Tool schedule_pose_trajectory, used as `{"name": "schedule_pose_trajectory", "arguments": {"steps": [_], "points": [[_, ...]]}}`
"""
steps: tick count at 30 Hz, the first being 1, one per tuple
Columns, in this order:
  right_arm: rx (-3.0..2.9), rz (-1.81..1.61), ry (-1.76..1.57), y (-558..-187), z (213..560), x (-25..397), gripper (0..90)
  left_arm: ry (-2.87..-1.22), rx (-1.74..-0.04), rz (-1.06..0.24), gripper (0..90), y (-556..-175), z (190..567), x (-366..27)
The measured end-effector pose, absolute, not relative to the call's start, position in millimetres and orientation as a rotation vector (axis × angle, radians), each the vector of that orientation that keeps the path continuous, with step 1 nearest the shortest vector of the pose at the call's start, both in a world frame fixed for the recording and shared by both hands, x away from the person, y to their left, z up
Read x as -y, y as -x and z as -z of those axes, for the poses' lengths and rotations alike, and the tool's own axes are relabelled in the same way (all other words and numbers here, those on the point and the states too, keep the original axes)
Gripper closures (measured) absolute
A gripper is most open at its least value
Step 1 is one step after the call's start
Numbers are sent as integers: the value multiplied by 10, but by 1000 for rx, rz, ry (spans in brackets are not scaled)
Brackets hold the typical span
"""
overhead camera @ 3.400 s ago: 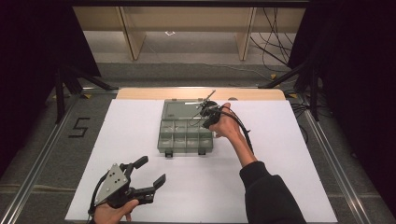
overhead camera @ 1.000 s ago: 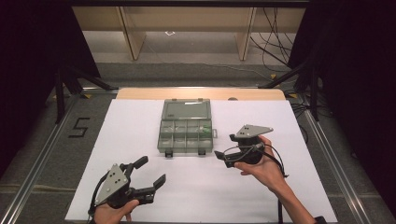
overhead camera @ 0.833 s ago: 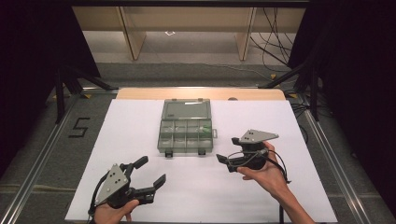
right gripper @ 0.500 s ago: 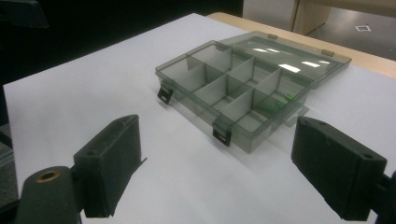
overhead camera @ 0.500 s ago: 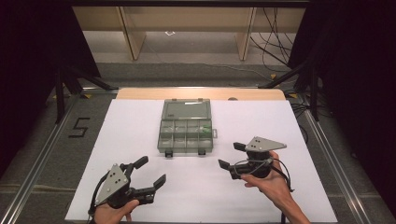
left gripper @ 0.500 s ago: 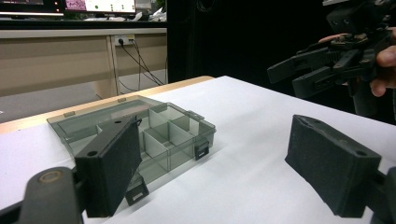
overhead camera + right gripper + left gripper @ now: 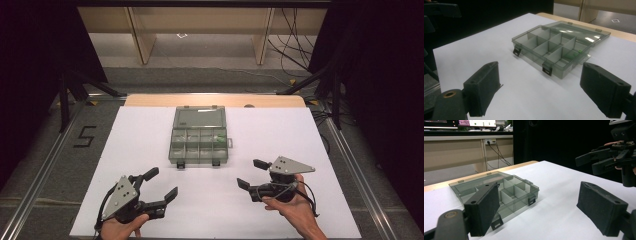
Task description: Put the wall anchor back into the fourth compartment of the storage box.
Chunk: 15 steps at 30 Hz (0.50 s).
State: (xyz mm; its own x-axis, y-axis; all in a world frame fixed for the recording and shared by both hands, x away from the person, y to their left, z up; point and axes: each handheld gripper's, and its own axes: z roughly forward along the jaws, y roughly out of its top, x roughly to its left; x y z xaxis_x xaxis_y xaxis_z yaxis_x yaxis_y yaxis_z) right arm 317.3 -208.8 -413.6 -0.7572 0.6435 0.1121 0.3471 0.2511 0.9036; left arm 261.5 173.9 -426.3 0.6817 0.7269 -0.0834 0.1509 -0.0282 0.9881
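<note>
The left gripper (image 7: 161, 184), held in a hand at the near left of the table, has its jaws spread wide with nothing between them, and it points toward a compartment box (image 7: 200, 145). The right gripper (image 7: 251, 174), held in a hand at the near right, is also wide open and empty, aimed leftward toward the near side of the box. Both grippers are well apart from the box and from each other. The box is a smoky, see-through plastic organiser lying in the middle of the table, with its lid (image 7: 199, 118) folded flat behind it, away from the person. With the lid open, its long axis runs away from the person; two dark latches hang on the near wall. Dividers split the tray into small compartments, and a small green item (image 7: 574, 53) sits in the far right one. The table (image 7: 140, 135) is covered in white, with a strip of bare wood along its far edge. Beyond it are a grey floor, pale wooden furniture, loose cables and dark surroundings.
</note>
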Motion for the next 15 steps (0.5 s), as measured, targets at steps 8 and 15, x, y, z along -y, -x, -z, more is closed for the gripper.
{"name": "schedule_pose_trajectory", "arguments": {"steps": [8, 15], "points": [[-2221, -1543, -908, -3087, 4157, 2103, 167, -1561, -743, -537, 170, -2616, 4263, -1738], [-2207, -1539, -898, -3069, 4137, 2115, 166, -1562, -743, -537, 170, -2617, 4263, -1738]]}}
